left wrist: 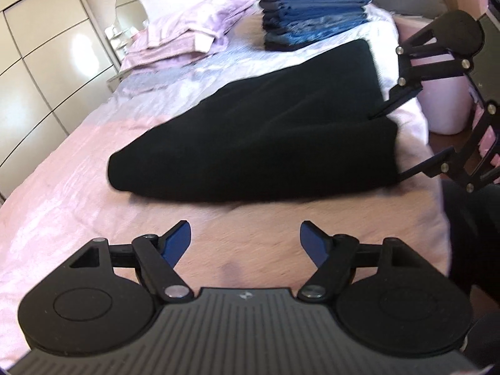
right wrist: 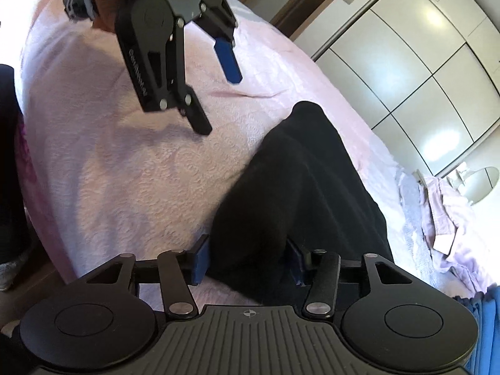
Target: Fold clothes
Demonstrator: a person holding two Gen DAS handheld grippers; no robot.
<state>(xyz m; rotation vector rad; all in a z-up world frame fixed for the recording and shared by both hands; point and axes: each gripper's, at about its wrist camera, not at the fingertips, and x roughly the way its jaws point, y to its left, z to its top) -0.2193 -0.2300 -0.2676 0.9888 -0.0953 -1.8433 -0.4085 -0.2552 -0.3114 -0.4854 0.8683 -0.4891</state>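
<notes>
Lying between right hand-held gripper [right wrist: 247, 261] fingers: black garment [right wrist: 300, 193].

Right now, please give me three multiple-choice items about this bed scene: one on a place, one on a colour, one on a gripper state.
1. Where is the folded stack?
A. beyond the black garment
B. on the floor
C. in the wardrobe

2. What colour is the bedspread?
A. green
B. pink
C. grey

3. How is the left gripper?
A. shut on cloth
B. open, holding nothing
C. out of view

Answers: 1 A, the stack lies past the black garment; 2 B, the cover looks pink; 3 B, its fingers stand apart over bare bedspread.
</notes>
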